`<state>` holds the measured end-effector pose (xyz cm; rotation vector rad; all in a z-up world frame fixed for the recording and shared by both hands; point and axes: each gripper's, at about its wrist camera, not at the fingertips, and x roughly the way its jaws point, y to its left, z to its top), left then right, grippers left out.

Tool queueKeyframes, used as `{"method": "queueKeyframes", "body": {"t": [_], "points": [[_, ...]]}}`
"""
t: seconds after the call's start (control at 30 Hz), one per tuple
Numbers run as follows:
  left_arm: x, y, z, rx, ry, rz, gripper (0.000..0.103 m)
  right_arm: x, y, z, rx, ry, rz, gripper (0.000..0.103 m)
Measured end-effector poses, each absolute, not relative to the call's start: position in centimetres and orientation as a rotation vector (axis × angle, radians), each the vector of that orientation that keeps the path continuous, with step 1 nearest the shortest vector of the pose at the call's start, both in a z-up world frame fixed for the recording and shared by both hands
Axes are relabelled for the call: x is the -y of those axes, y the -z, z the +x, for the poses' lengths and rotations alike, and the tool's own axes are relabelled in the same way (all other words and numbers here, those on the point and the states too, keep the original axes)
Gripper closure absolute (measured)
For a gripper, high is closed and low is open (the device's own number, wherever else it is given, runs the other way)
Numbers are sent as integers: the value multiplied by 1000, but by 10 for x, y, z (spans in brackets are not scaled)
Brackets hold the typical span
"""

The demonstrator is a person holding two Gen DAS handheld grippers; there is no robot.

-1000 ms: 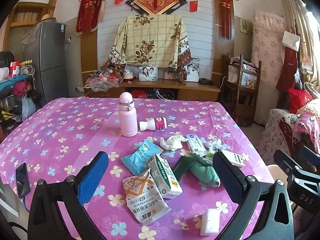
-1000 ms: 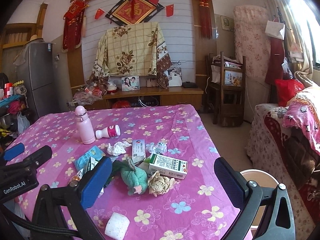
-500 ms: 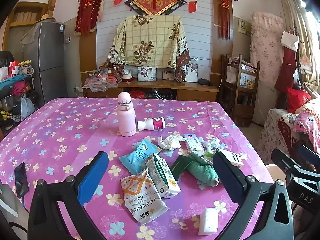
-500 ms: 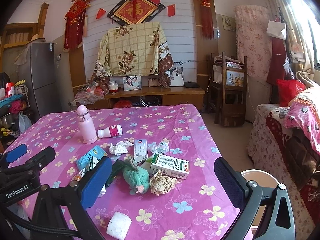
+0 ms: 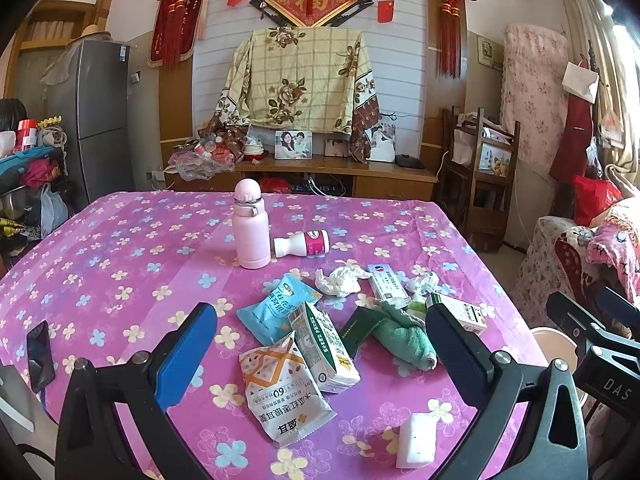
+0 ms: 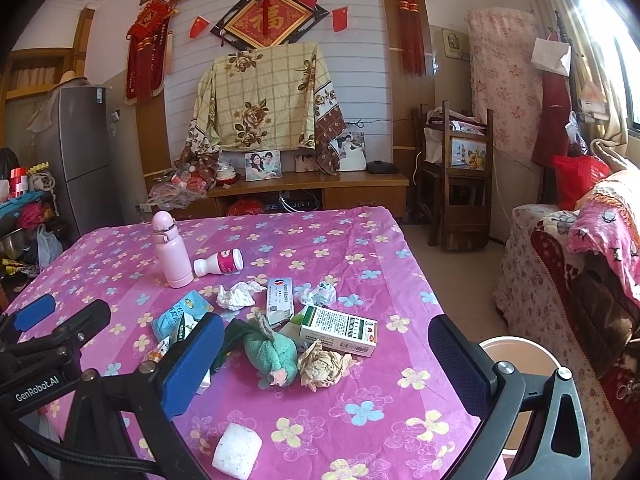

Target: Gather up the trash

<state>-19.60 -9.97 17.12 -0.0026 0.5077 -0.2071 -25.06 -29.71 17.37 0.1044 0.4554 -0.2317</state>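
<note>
Trash lies on a table with a pink flowered cloth point(image 5: 120, 264): a white snack bag point(image 5: 280, 392), a green-and-white carton point(image 5: 324, 348), a blue packet point(image 5: 276, 308), crumpled white tissue point(image 5: 338, 280), a white-green box point(image 6: 340, 330), a brown paper ball point(image 6: 322, 364) and a white foam block point(image 6: 236, 448). My left gripper point(image 5: 320, 352) is open and empty, above the near trash. My right gripper point(image 6: 326, 364) is open and empty, above the paper ball. A round bin point(image 6: 520, 360) stands on the floor at the right.
A pink flask point(image 5: 250, 228) stands mid-table with a small white-and-pink bottle point(image 5: 302, 243) lying beside it. A rolled green cloth point(image 5: 404, 338) lies among the trash. A black phone point(image 5: 39, 354) lies at the left edge. A sofa point(image 6: 576, 264) stands at the right.
Both grippers have drifted slightly; the view shifted a little. Nothing on the table has moved, and both grippers stay open.
</note>
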Motion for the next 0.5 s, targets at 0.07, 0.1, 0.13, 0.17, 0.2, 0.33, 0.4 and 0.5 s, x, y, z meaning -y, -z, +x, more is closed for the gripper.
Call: {"method": "queueKeyframes", "body": {"t": [0.07, 0.1, 0.13, 0.17, 0.2, 0.33, 0.4, 0.5], "points": [[99, -170, -196, -510, 208, -3, 0, 298, -173, -251, -457, 234, 105, 0], [99, -170, -196, -510, 208, -2, 0, 298, -173, -251, -458, 233, 106, 0], [99, -170, -196, -509, 207, -2, 0, 299, -173, -250, -459, 234, 107, 0], [99, -170, -196, -509, 207, -3, 0, 299, -173, -250, -459, 235, 109, 0], [99, -170, -196, -510, 208, -3, 0, 299, -173, -250, -458, 235, 107, 0], [99, -169, -196, -512, 208, -4, 0, 299, -172, -250, -462, 236, 102, 0], [99, -168, -195, -516, 210, -3, 0, 300, -171, -250, -463, 235, 103, 0], [100, -168, -195, -515, 209, -3, 0, 300, -170, -249, -466, 235, 104, 0]]}}
